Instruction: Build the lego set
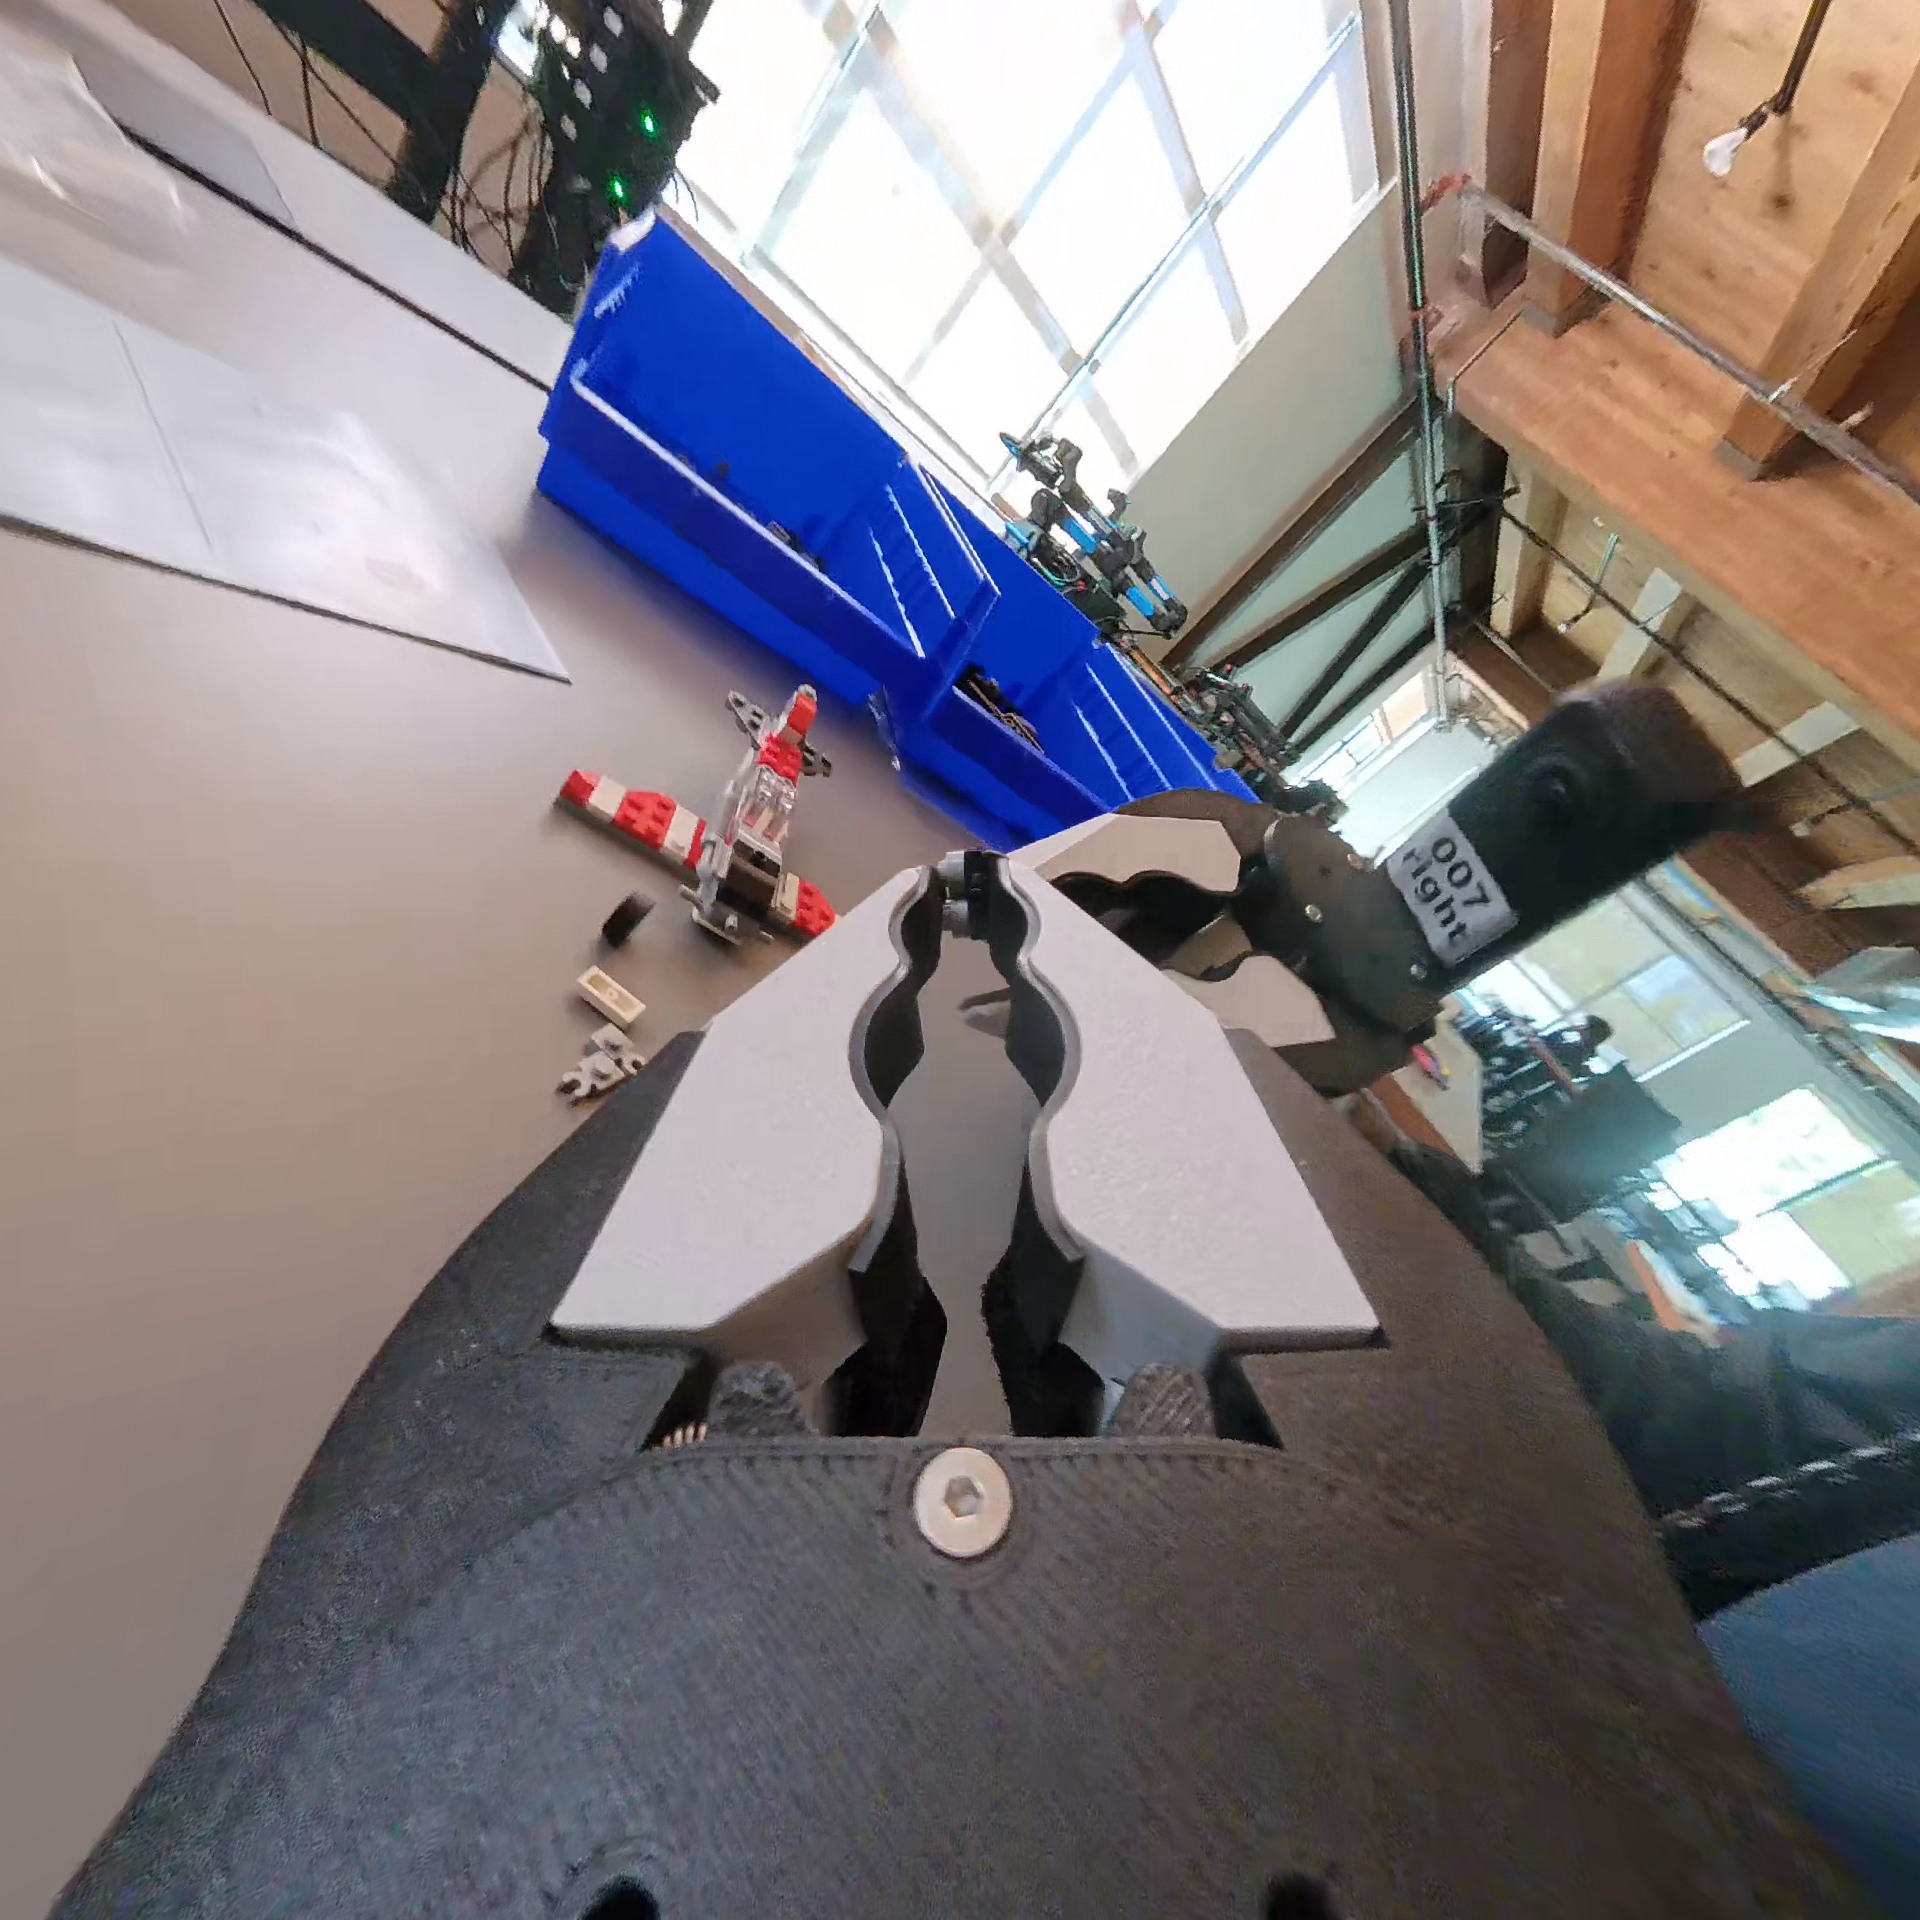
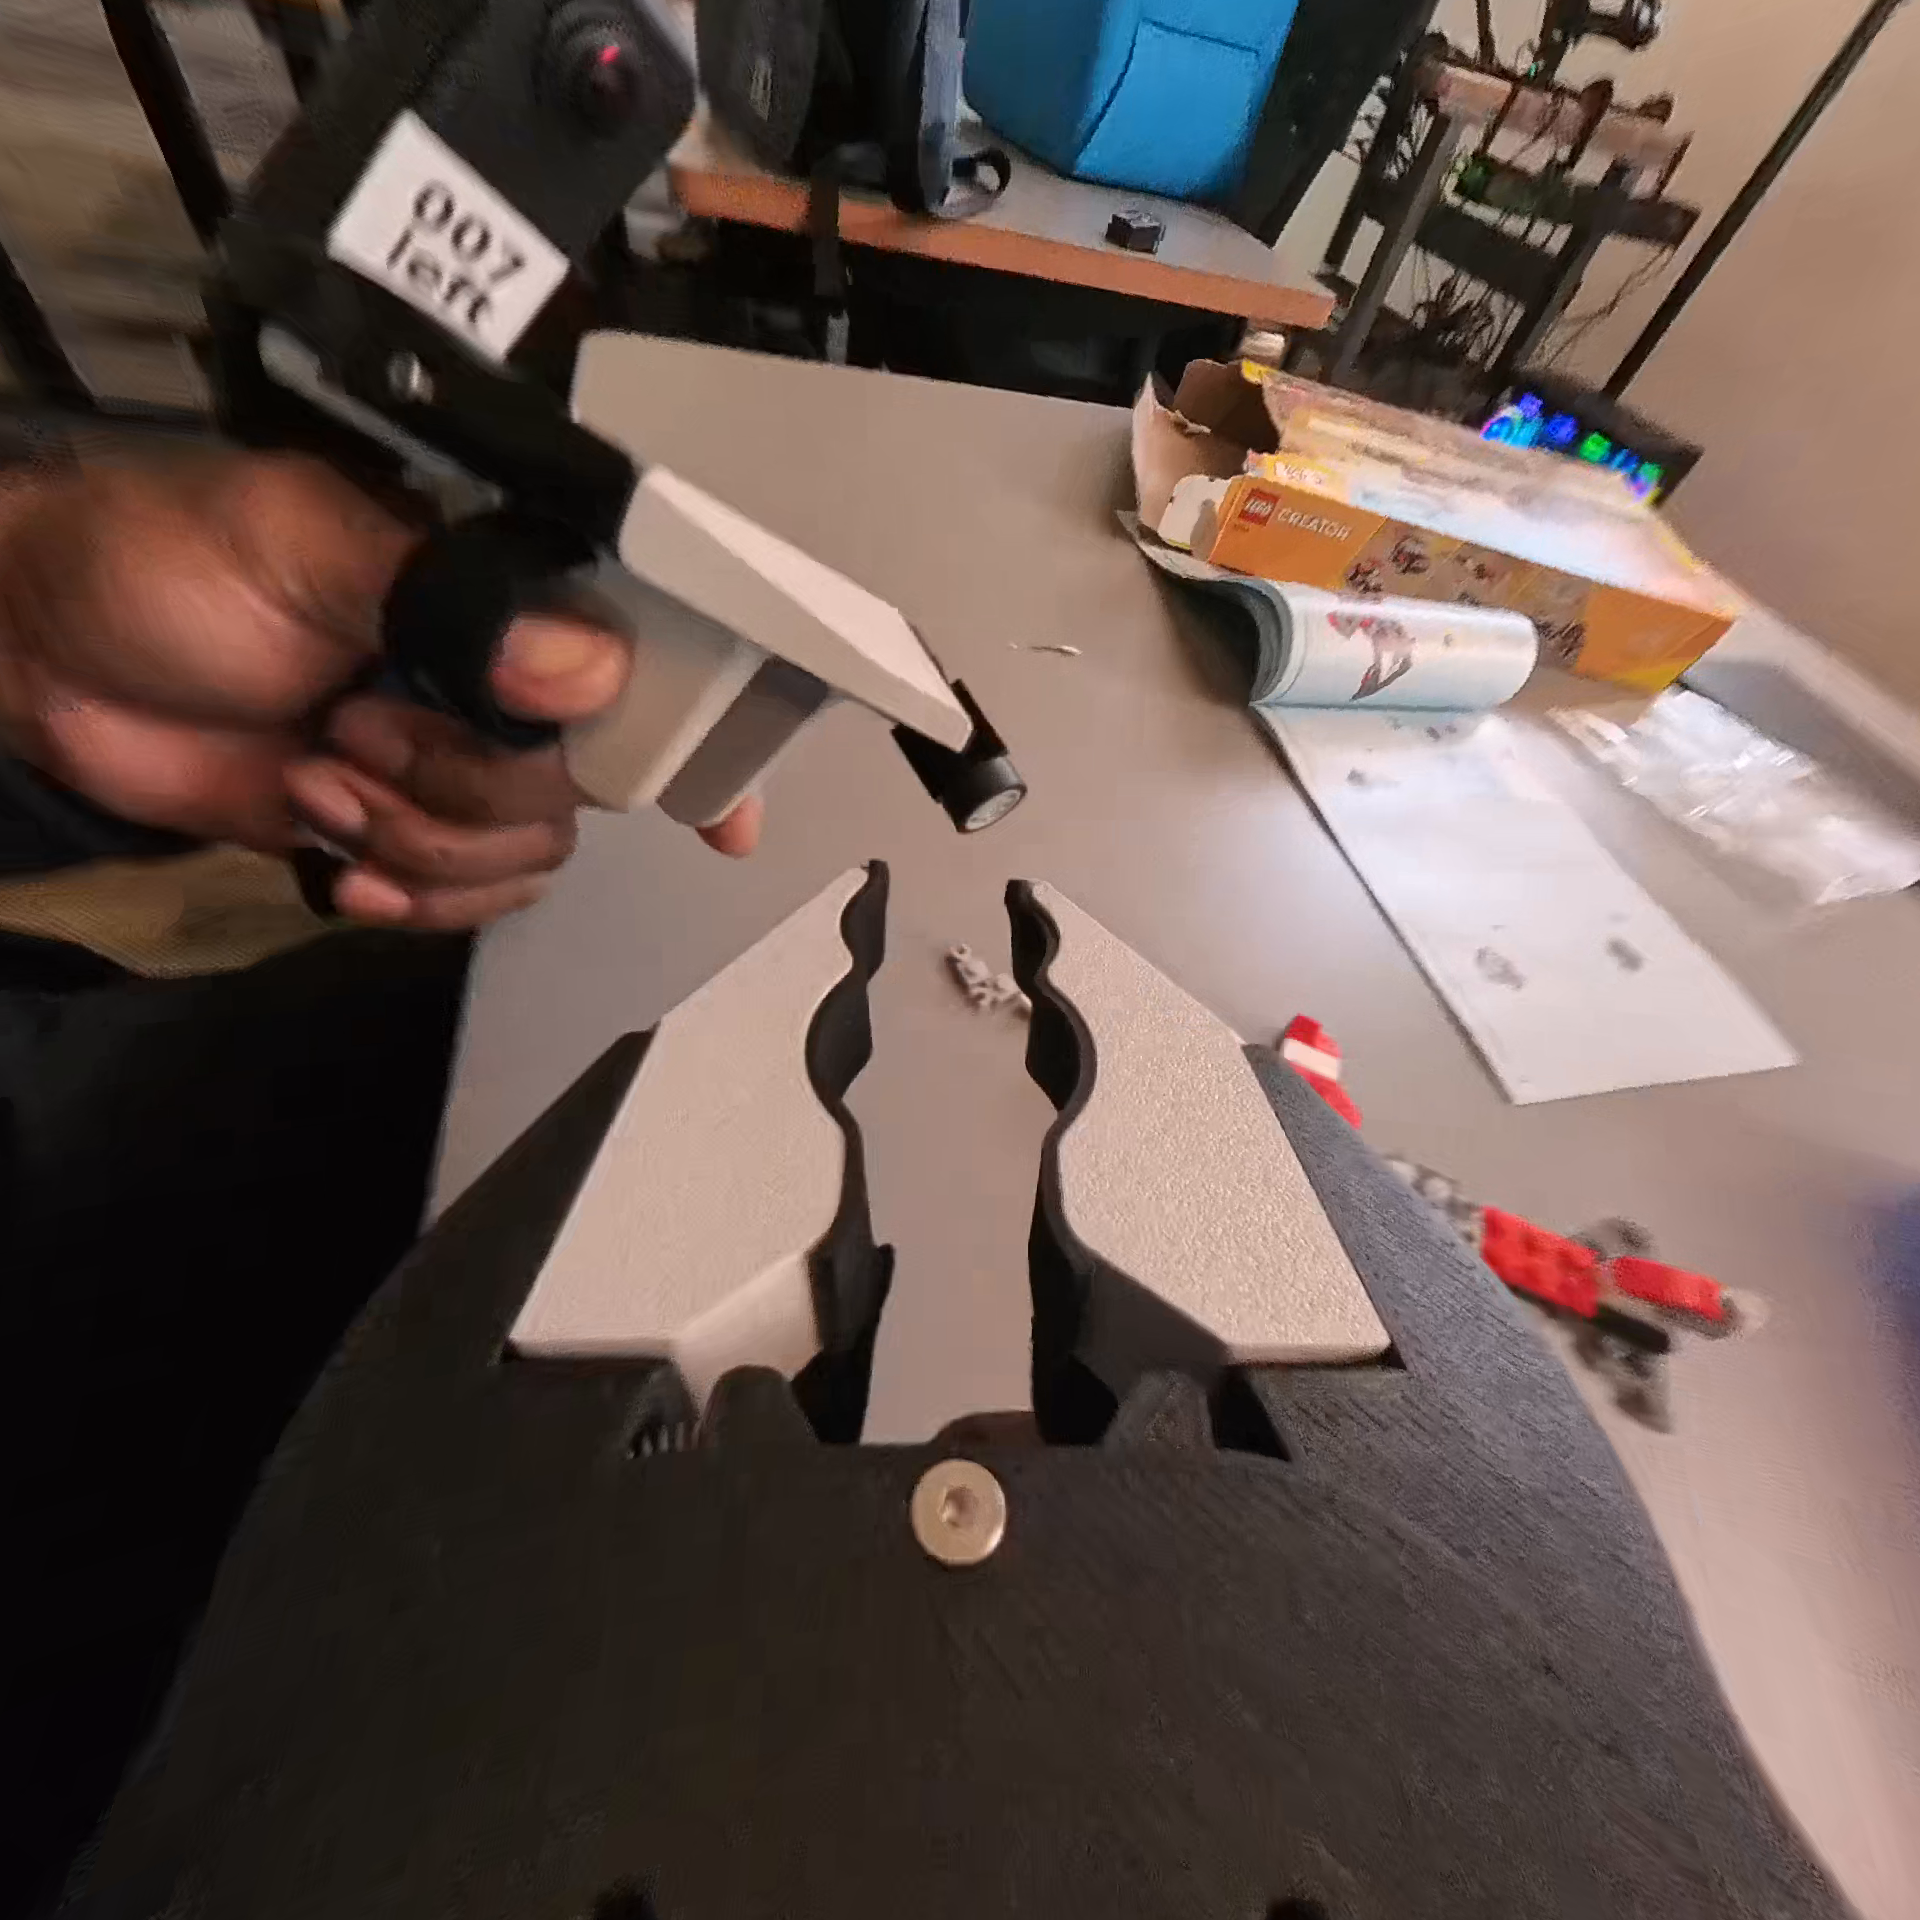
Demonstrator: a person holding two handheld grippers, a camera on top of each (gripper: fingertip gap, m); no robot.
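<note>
Left gripper (image 2: 961, 764) aloft, wheel (image 2: 987, 795) pinched.

two claws: left claw (image 1: 971, 904), right claw (image 2: 945, 894). one red-and-white plane model (image 1: 727, 831). three loose pieces beside it (image 1: 613, 997), possibly more out of view. one wheel piece (image 2: 982, 795). two blue bins (image 1: 748, 457). one box (image 2: 1455, 551).

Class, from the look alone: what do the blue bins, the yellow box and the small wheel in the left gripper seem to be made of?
Blue bins: probably moulded plastic, glossy; ribbed walls catch highlights.
Yellow box: printed cardboard; the torn flap shows a brown, matte inside.
Wheel, pinched by the left gripper: apparently a matte black tyre, perhaps rubber, on a lighter plastic hub.
</note>
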